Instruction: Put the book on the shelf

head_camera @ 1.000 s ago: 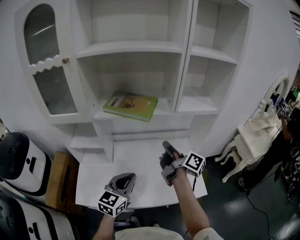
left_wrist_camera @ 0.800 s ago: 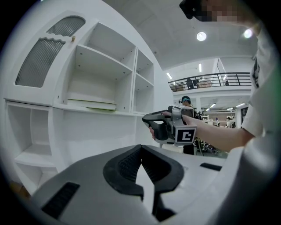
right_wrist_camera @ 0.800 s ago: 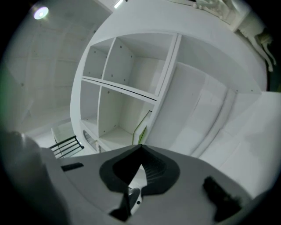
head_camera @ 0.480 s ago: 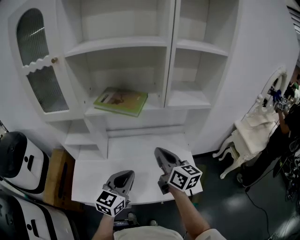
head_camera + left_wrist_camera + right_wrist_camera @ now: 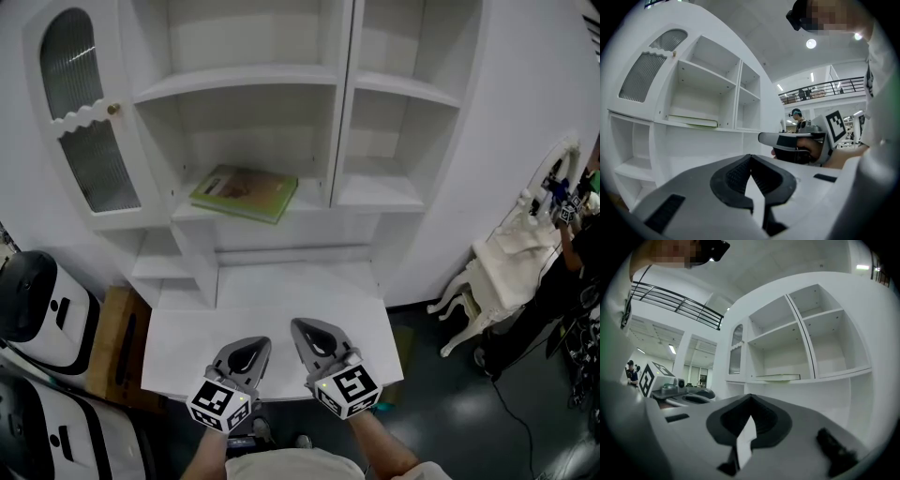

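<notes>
right gripper: draws back from over the middle of the desk to its near edge, now just beside the left gripper
right wrist: rolls, so the marker cube comes from the gripper's right side round to its top
right forearm: less of it shows in the head view

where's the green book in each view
Head view: green book lies flat on the low shelf, left of centre, upper half.
Left gripper view: book seen edge-on, a thin pale strip left of centre.
Right gripper view: book edge-on, just right of centre.
Shared landmark: the arched glass door, on the book's left in every view.
</notes>
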Action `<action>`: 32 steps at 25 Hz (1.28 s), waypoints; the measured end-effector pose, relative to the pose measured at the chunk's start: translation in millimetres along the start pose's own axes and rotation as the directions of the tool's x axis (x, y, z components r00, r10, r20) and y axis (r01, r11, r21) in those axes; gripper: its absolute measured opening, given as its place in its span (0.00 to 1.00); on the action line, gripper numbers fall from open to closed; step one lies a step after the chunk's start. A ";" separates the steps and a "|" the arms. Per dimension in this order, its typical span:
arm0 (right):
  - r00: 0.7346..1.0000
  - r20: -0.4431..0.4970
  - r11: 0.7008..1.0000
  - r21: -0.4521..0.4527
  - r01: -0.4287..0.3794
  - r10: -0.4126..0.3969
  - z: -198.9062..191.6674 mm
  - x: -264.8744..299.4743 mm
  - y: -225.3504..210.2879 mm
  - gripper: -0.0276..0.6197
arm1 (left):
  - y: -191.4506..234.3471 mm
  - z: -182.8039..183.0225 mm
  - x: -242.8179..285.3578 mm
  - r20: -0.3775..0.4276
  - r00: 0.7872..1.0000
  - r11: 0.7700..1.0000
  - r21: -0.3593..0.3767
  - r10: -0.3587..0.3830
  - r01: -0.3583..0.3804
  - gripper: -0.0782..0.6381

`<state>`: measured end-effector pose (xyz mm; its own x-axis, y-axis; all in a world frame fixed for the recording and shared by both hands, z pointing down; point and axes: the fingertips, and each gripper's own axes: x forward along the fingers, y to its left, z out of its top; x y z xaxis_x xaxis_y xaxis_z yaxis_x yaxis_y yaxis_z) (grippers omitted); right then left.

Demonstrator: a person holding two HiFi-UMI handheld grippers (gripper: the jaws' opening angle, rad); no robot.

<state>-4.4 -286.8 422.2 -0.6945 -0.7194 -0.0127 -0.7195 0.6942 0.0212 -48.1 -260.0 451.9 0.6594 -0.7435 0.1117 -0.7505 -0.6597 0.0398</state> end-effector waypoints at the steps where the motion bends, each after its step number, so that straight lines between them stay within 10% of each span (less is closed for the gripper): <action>1: 1.000 0.001 1.000 0.002 -0.015 0.015 -2.3 -2.5 5.6 0.06 | -1.9 -0.1 -1.6 0.001 1.000 1.000 -0.002 0.001 -0.001 0.12; 19: 0.991 0.014 0.990 -0.038 -0.136 0.137 -21.8 -42.8 59.0 0.06 | -38.8 -17.7 -38.2 0.021 0.996 0.997 -0.009 0.083 -0.082 0.12; 32: 0.996 -0.057 0.997 -0.032 -0.069 0.067 -44.3 -62.7 75.0 0.06 | -58.4 -28.5 -57.1 0.054 0.998 0.999 -0.010 0.035 -0.034 0.12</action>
<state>-14.5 -190.7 468.8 -0.7398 -0.6712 0.0460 -0.6691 0.7412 0.0537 -43.2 -175.8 471.5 0.6344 -0.7708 0.0591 -0.7730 -0.6327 0.0462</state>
